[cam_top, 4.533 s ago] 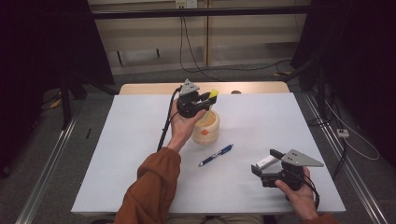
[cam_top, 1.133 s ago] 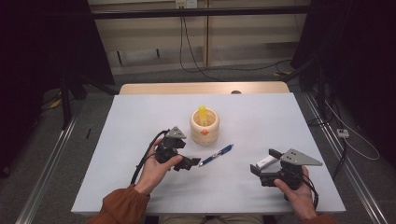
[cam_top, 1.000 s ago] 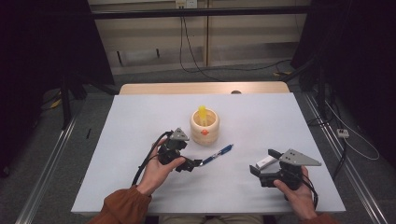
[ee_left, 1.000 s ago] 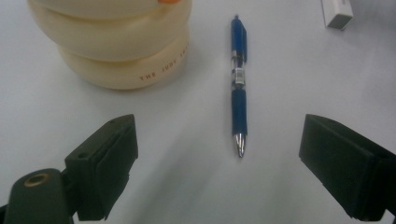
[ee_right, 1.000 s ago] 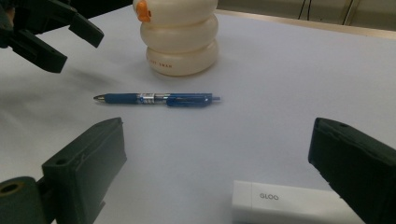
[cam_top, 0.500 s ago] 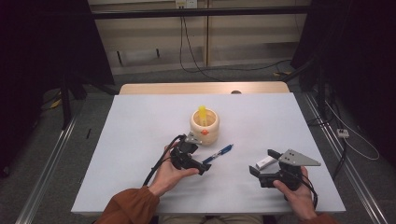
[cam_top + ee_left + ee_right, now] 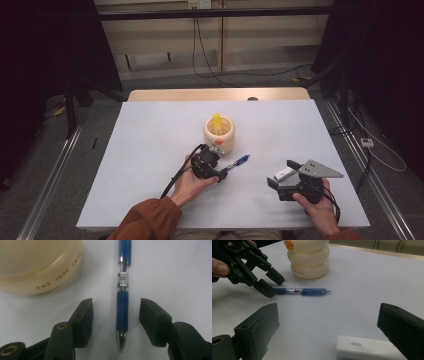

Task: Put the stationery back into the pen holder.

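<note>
A blue pen (image 7: pixel 239 162) (image 7: pixel 122 312) (image 7: pixel 304 291) lies on the white table (image 7: pixel 150 130), just in front of a cream ringed cup (image 7: pixel 219 135) (image 7: pixel 37 265) (image 7: pixel 309 260). A yellow item (image 7: pixel 216 120) stands in the cup. My left gripper (image 7: pixel 222 175) (image 7: pixel 116 303) (image 7: pixel 273 286) is low over the pen's tip end. Its jaws have just been closing and straddle the grip, with a gap on each side. My right gripper (image 7: pixel 280 175) (image 7: pixel 329 312) rests open at the near right, and a white glue stick (image 7: pixel 286 173) (image 7: pixel 364 346) lies by its right jaw.
The cup stands close to the left jaw's outer side. Bare tabletop stretches to the left and far side. The table's near edge runs just behind both hands. Cables lie on the floor beyond the table.
The left hand moved right from beside the cup and came down over the pen's tip end, and its jaws narrowed around it. The right hand stayed put.
</note>
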`<state>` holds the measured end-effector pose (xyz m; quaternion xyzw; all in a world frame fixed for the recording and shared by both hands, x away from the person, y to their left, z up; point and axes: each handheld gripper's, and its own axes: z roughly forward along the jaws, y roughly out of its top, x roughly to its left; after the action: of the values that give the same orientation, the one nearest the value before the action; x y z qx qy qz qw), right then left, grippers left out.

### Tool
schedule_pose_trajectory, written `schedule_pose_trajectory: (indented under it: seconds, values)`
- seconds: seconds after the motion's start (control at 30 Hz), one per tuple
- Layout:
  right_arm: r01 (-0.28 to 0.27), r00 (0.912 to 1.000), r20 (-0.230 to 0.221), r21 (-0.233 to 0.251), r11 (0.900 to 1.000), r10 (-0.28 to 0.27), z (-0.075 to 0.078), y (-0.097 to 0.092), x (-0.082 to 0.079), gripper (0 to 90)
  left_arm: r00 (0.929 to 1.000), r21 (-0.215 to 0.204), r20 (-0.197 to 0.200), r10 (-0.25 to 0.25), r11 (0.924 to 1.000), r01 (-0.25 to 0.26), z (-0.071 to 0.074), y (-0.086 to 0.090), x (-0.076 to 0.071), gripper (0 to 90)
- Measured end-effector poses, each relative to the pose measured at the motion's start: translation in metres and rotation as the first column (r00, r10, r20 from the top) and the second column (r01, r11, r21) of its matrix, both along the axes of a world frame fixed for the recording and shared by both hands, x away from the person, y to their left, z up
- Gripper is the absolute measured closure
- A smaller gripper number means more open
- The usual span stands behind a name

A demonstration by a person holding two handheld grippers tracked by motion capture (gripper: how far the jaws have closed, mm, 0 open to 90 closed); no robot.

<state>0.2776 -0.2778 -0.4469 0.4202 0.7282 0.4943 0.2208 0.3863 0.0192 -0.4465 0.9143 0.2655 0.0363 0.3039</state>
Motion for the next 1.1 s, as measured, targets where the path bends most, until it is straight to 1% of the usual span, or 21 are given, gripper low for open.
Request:
schedule_pose_trajectory:
  seconds: [0.07, 0.1, 0.17, 0.2, 0.27, 0.3, 0.4, 0.47, 0.6, 0.63, 0.7, 0.77, 0.83, 0.87, 0.93, 0.97, 1.0, 1.1]
  values:
    - [-0.002, 1.0, 0.002, -0.003, 1.0, 0.002, 0.0004, 0.0002, -0.0006, 3.7, 0.9999, 0.025, 0.015, -0.009, 0.9996, 0.008, 0.0006, -0.0025, -0.0009, 45.5]
    - [0.0, 1.0, 0.0, 0.002, 1.0, 0.0, 0.0004, 0.0002, -0.0008, 3.7, 0.9997, 0.039, 0.021, -0.013, 0.9992, 0.012, 0.0012, -0.0047, -0.0017, 47.8]
    - [0.001, 1.0, -0.003, 0.005, 1.0, -0.001, -0.0001, 0.0005, -0.0001, 3.7, 0.9995, 0.054, 0.013, -0.029, 0.9982, 0.028, 0.0027, -0.0066, -0.0015, 52.5]
    - [-0.001, 1.0, -0.002, 0.004, 1.0, 0.002, -0.0001, 0.0006, -0.0001, 3.7, 0.9994, 0.054, 0.018, -0.03, 0.9982, 0.029, 0.0025, -0.0075, -0.0022, 54.2]
    - [-0.005, 1.0, -0.001, 0.002, 1.0, 0.005, 0.0001, 0.001, -0.0005, 3.7, 0.9993, 0.05, 0.002, -0.037, 0.9981, 0.037, 0.003, -0.0082, -0.0025, 59.2]
    - [-0.003, 1.0, -0.002, 0.005, 1.0, 0.003, 0.0002, 0.0009, -0.0007, 3.7, 0.9993, 0.057, 0.001, -0.038, 0.9977, 0.038, 0.0035, -0.0084, -0.002, 60.2]
    - [-0.003, 1.0, -0.007, 0.006, 1.0, 0.003, -0.0002, 0.0005, -0.0002, 3.7, 0.9995, 0.046, -0.006, -0.031, 0.9985, 0.031, 0.0031, -0.0077, -0.0015, 61.9]
    - [-0.005, 1.0, -0.006, 0.01, 0.9999, 0.005, -0.0003, 0.0002, 0.0002, 3.7, 0.9997, 0.052, -0.008, -0.025, 0.9983, 0.026, 0.0036, -0.0087, -0.0011, 63.9]
    - [-0.003, 1.0, -0.008, 0.004, 1.0, 0.003, -0.0002, 0.0007, 0.0004, 3.7, 0.9993, 0.051, -0.018, -0.032, 0.9982, 0.033, 0.004, -0.0094, -0.0017, 73.6]
    - [-0.002, 1.0, -0.007, 0.008, 1.0, 0.002, -0.0002, 0.0006, 0.0004, 3.7, 0.9992, 0.051, -0.021, -0.034, 0.9981, 0.035, 0.0042, -0.0099, -0.0014, 75.1]
    - [0.002, 0.9999, -0.017, 0.015, 0.9999, -0.002, -0.0005, 0.0005, 0.0005, 3.7, 0.9991, 0.045, -0.036, -0.022, 0.9987, 0.024, 0.0041, -0.0099, -0.0005, 76.8]
    - [0.002, 0.9999, -0.015, 0.012, 0.9999, -0.002, -0.0005, 0.0005, 0.0003, 3.7, 0.9987, 0.042, -0.038, -0.033, 0.9985, 0.034, 0.0039, -0.0087, 0.0009, 80.1]
    - [0.004, 0.9999, -0.011, 0.013, 0.9999, -0.004, -0.0002, -0.0001, -0.0001, 3.7, 0.9977, 0.034, -0.058, -0.035, 0.9987, 0.037, 0.004, -0.0078, 0.0034, 80.3]
    - [0.004, 0.9999, -0.013, 0.014, 0.9999, -0.004, -0.0004, -0.0002, 0.0002, 3.6, 0.9975, 0.032, -0.06, -0.037, 0.9988, 0.039, 0.004, -0.0075, 0.0038, 80.4]
    - [0.007, 0.9998, -0.016, 0.014, 0.9999, -0.007, -0.0005, -0.0001, 0.0, 3.6, 0.9982, 0.037, -0.046, -0.038, 0.9985, 0.039, 0.004, -0.008, 0.0026, 80.5]
    - [0.005, 0.9999, -0.016, 0.012, 0.9999, -0.004, -0.0005, -0.0001, -0.0001, 3.7, 0.9983, 0.038, -0.046, -0.034, 0.9986, 0.036, 0.0041, -0.0081, 0.0025, 80.5]
    - [0.003, 0.9999, -0.012, 0.011, 0.9999, -0.003, -0.0003, -0.0002, -0.0002, 3.7, 0.9986, 0.034, -0.047, -0.026, 0.999, 0.028, 0.0039, -0.008, 0.002, 80.6]
    - [0.003, 0.9999, -0.016, 0.014, 0.9999, -0.003, -0.0005, -0.0001, -0.0001, 3.6, 0.9989, 0.029, -0.038, -0.027, 0.9992, 0.028, 0.0034, -0.0071, 0.0007, 80.7]
